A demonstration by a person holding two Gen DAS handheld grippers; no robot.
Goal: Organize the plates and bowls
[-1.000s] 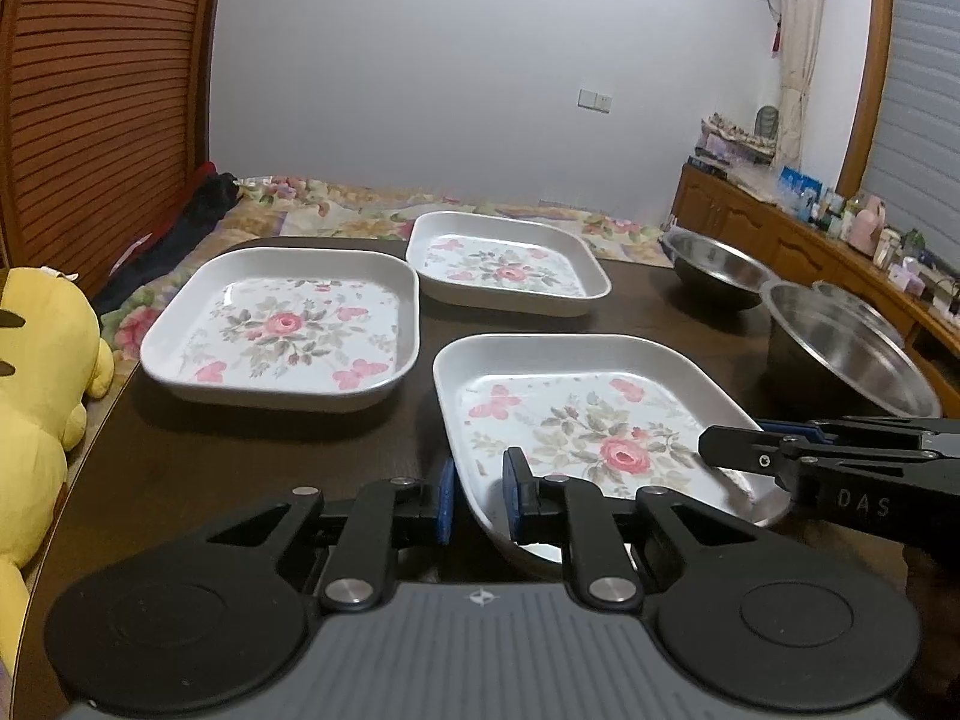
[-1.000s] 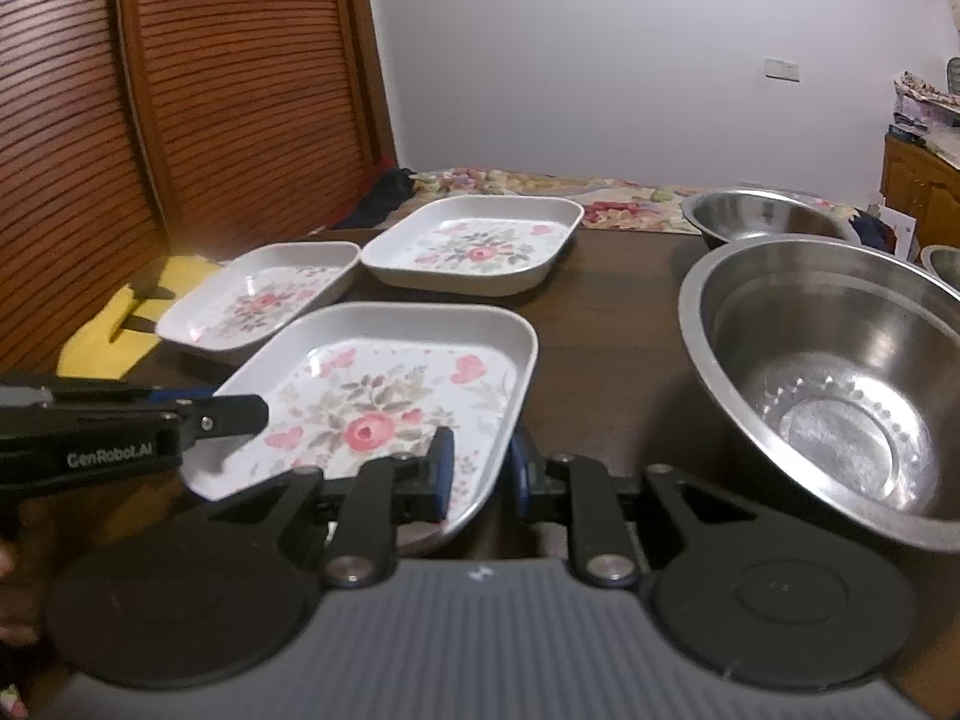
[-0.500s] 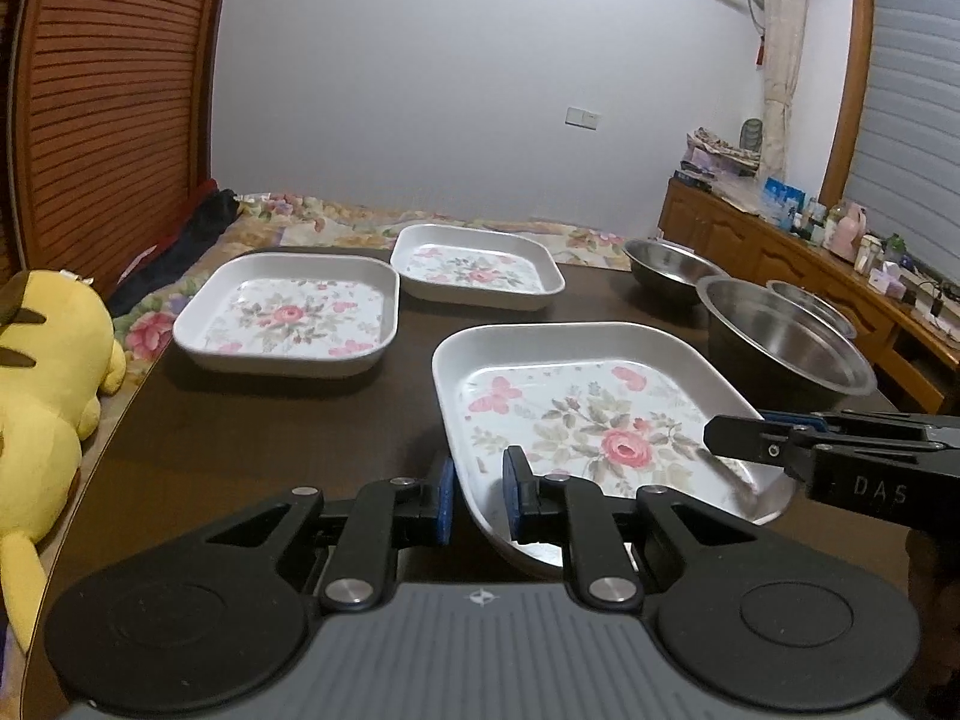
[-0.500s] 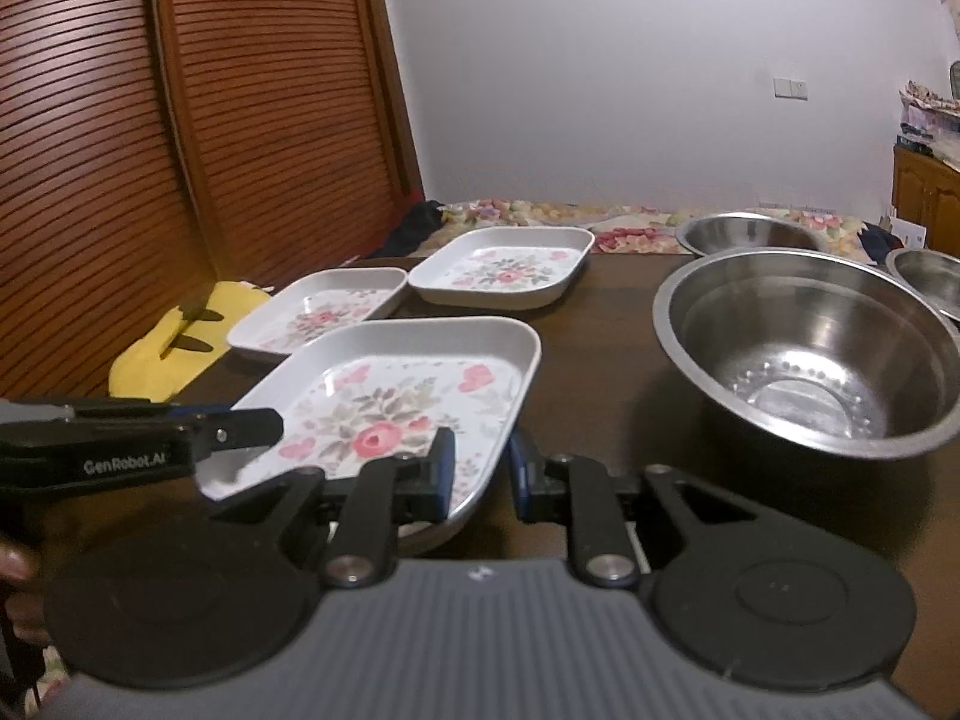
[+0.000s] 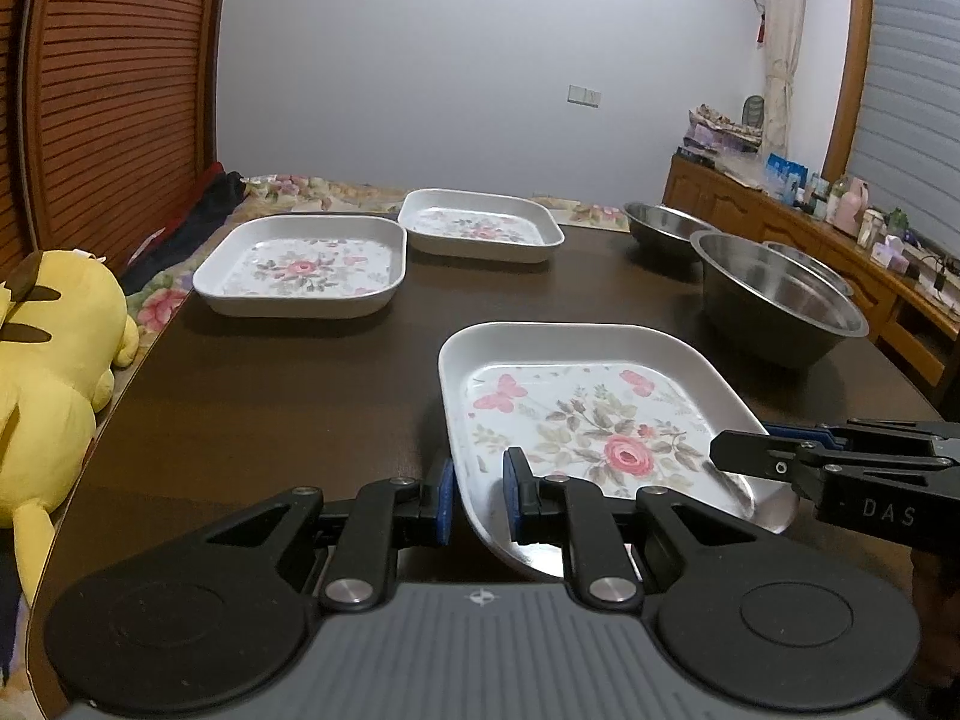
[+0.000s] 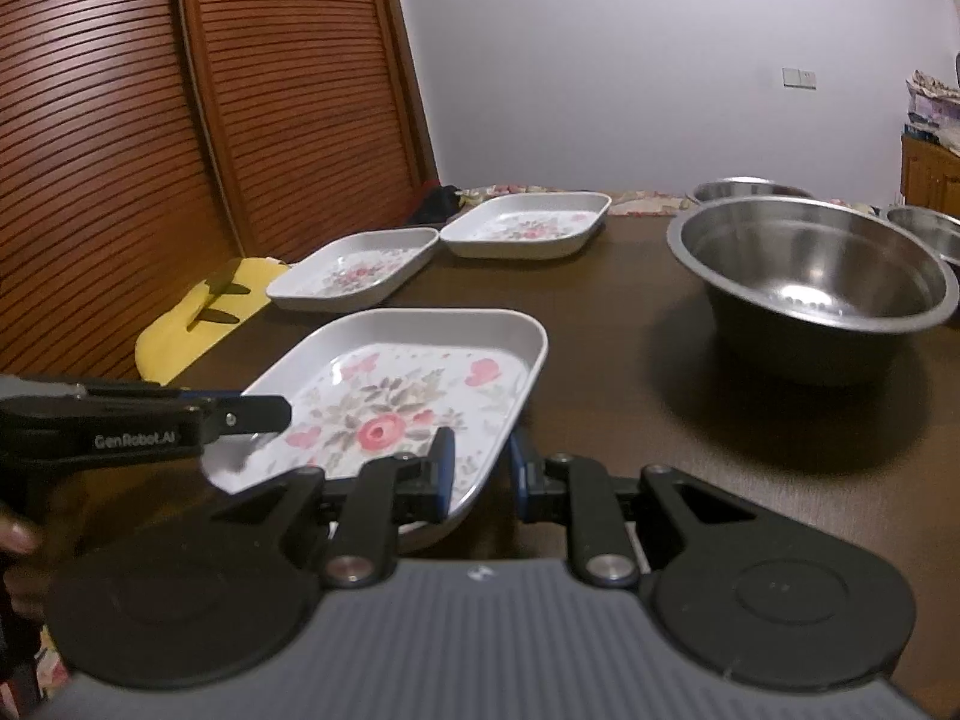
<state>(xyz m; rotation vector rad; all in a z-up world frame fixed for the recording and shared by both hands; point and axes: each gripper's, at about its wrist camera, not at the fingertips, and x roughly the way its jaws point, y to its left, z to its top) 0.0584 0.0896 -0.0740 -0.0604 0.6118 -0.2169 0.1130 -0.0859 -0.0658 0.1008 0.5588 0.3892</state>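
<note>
A white square plate with a rose print (image 5: 576, 414) is near me, held at both near corners. My left gripper (image 5: 479, 498) is shut on its left rim. My right gripper (image 6: 480, 474) is shut on its right rim and also shows in the left wrist view (image 5: 744, 456). The plate also shows in the right wrist view (image 6: 396, 402). Whether it rests on the dark wooden table (image 5: 288, 384) or hangs just above it, I cannot tell. Two matching floral plates (image 5: 306, 267) (image 5: 480, 231) lie at the far left. Three steel bowls stand at the right, the largest one (image 5: 780, 300) nearest.
A yellow plush toy (image 5: 48, 360) lies off the table's left edge. A wooden slatted door (image 6: 180, 120) stands at the left. A sideboard with small items (image 5: 840, 222) runs along the right wall. A floral bed cover (image 5: 318, 189) lies beyond the table.
Both grippers have drawn back towards me with the floral plate held between them. The other plates and the bowls now look farther away.
</note>
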